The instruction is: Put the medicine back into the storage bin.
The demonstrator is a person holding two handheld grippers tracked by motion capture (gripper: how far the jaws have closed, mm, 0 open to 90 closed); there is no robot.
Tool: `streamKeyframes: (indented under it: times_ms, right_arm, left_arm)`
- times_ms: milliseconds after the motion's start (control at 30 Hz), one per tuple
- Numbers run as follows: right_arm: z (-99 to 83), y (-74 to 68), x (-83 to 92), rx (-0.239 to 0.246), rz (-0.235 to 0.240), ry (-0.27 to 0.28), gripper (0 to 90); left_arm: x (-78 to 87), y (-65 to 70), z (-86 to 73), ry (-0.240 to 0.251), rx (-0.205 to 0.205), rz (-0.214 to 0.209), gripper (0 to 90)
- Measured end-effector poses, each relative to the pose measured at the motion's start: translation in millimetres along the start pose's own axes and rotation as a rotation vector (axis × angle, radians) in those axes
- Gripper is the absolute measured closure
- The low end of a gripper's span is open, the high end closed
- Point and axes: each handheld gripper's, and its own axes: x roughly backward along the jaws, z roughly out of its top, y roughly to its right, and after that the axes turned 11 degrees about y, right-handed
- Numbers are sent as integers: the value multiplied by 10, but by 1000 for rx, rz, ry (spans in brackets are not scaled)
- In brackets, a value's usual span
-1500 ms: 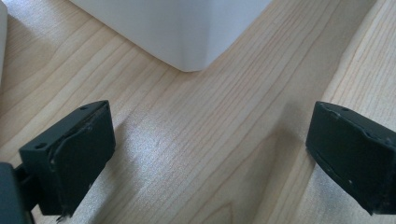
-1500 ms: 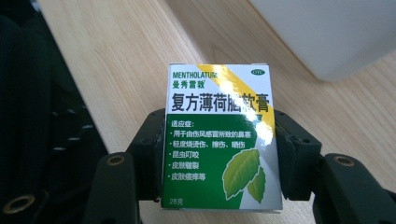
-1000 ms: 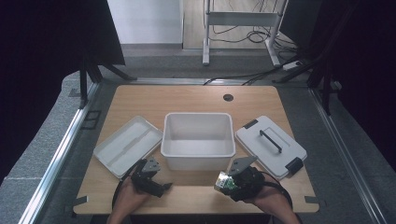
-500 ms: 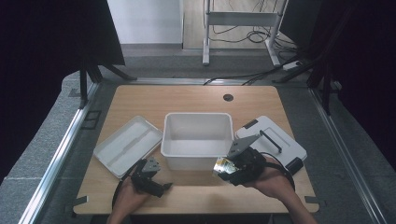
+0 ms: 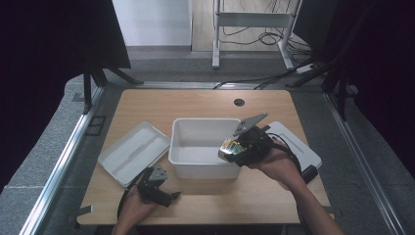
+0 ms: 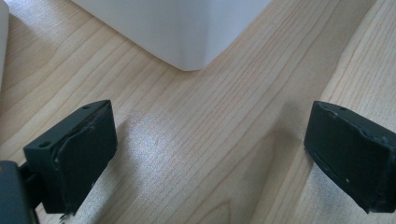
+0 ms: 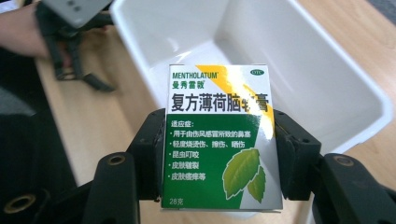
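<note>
On the wooden desk (image 5: 205,105) stands an open white bin (image 5: 203,147). Over its near right corner the right gripper (image 5: 230,151) holds a green-and-white Mentholatum box (image 7: 222,135) squeezed between its jaws. The left gripper (image 5: 171,196) rests on the desk's near edge, jaws wide apart, holding nothing.

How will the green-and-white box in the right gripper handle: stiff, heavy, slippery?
The box is probably light, thin carton, so a hard squeeze may dent it. Its glossy print could slip, though the right gripper clamps its flat sides squarely. Flat faces mean it should not roll.
</note>
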Motion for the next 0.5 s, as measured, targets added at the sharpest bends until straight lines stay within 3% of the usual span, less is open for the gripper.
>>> streamKeyframes:
  times_ms: [233,500]
  right_arm:
    - [40,154,-240,-2,-61,-25,448]
    - [-73,277,-535,-23,-93,-63,448]
  left_arm:
    - [2,-1,0,-2,-2,0,27]
    - [3,-4,1,-5,-6,-1,26]
